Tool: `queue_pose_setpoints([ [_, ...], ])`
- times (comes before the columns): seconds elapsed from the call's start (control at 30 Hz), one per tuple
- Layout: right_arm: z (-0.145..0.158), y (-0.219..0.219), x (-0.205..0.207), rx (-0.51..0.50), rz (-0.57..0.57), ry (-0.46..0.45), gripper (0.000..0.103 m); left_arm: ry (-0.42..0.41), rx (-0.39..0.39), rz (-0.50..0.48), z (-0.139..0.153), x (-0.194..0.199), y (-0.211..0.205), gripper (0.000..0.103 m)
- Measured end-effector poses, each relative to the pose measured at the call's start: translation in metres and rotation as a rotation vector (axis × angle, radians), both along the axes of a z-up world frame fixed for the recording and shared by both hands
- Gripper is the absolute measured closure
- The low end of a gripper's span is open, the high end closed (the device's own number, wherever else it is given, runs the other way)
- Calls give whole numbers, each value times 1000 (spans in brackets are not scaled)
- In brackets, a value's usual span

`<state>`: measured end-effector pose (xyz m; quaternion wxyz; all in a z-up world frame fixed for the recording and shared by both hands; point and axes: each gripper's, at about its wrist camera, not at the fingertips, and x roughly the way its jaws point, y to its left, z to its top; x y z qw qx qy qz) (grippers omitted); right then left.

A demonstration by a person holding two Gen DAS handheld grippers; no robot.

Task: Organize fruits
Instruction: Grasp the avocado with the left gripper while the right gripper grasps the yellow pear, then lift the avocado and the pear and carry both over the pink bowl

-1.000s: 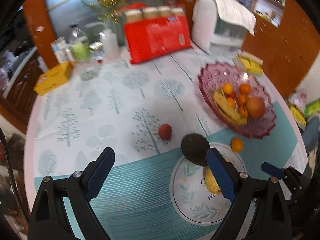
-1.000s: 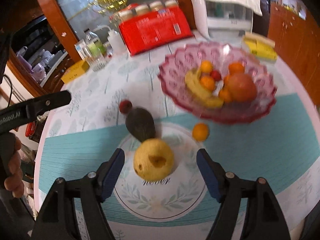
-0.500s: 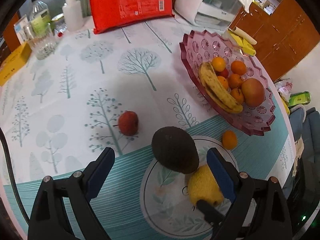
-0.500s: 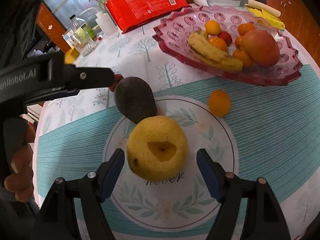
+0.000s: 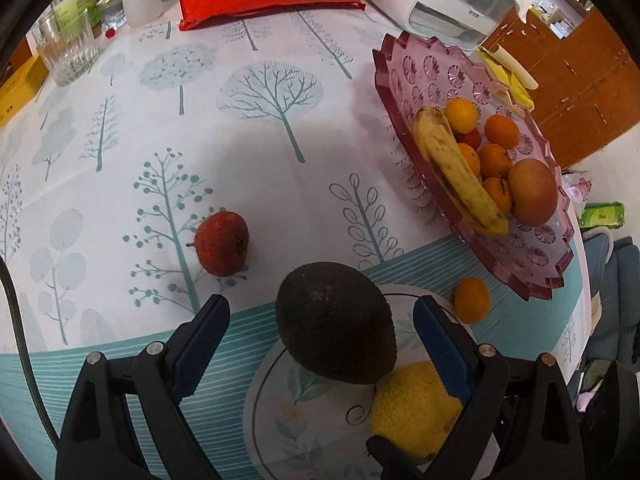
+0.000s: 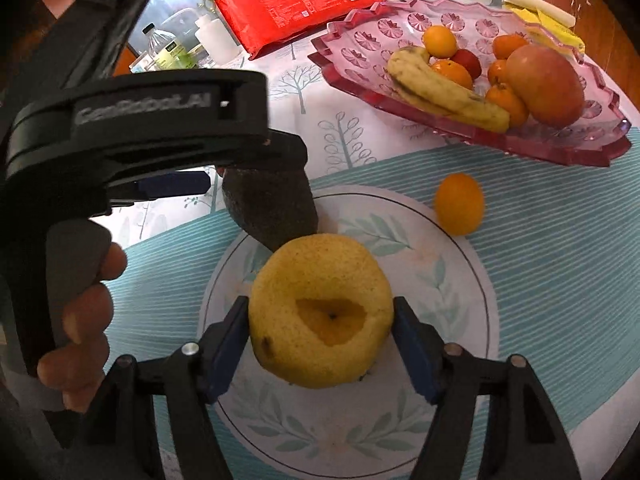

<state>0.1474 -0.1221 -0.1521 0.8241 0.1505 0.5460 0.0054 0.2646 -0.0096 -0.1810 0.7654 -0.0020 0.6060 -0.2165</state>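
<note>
Round yellow pear-like fruit with a brown scar [image 6: 320, 316] sits low centre of the right wrist view, on the leaf-print round placemat [image 6: 452, 280]; your right gripper [image 6: 318, 350] is closing on it, left pad about touching, right pad just off; a one-sided squeeze could roll it into the dark rough-skinned avocado [image 5: 336, 324] touching its far side. The left gripper [image 5: 318, 338] is spread wide around that avocado, pads clear of the skin; closing off-centre may squirt the tapered fruit out toward the small loose orange citrus [image 5: 472, 300] or the small red fruit [image 5: 222, 244], centre left. Both tools crowd the same spot; lifting together risks a clash. The pink cut-glass fruit bowl [image 5: 404, 80], upper right, is tilted and full; a dropped fruit could slide out.
</note>
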Motion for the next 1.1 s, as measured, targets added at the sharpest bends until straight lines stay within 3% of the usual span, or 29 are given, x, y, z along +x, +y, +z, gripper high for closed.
queue_pose_setpoints([
  [0.17, 0, -17, -8, 0, -34, 4, 33, -5, 2, 36, -6, -6, -7, 13],
  [0.27, 0, -27, -11, -2, -59, 3, 33, 10, 6, 70, -13, -8, -8, 22],
  [0.33, 0, -32, -14, -3, -72, 2, 33, 37, 3, 94, -20, -10, -7, 34],
  [0.4, 0, -35, -17, -3, -78, 0, 33, 9, 9, 108, -21, -13, -7, 42],
  [0.6, 3, -38, -28, -1, -80, -8, 34, 6, 4, 109, -24, -16, -6, 44],
  [0.87, 17, -44, -47, -6, -69, -40, 34, 4, 68, 117, -16, -34, 14, 44],
  [1.1, 32, -50, -59, -7, -49, -60, 34, -57, 106, 91, 13, -61, 17, 44],
])
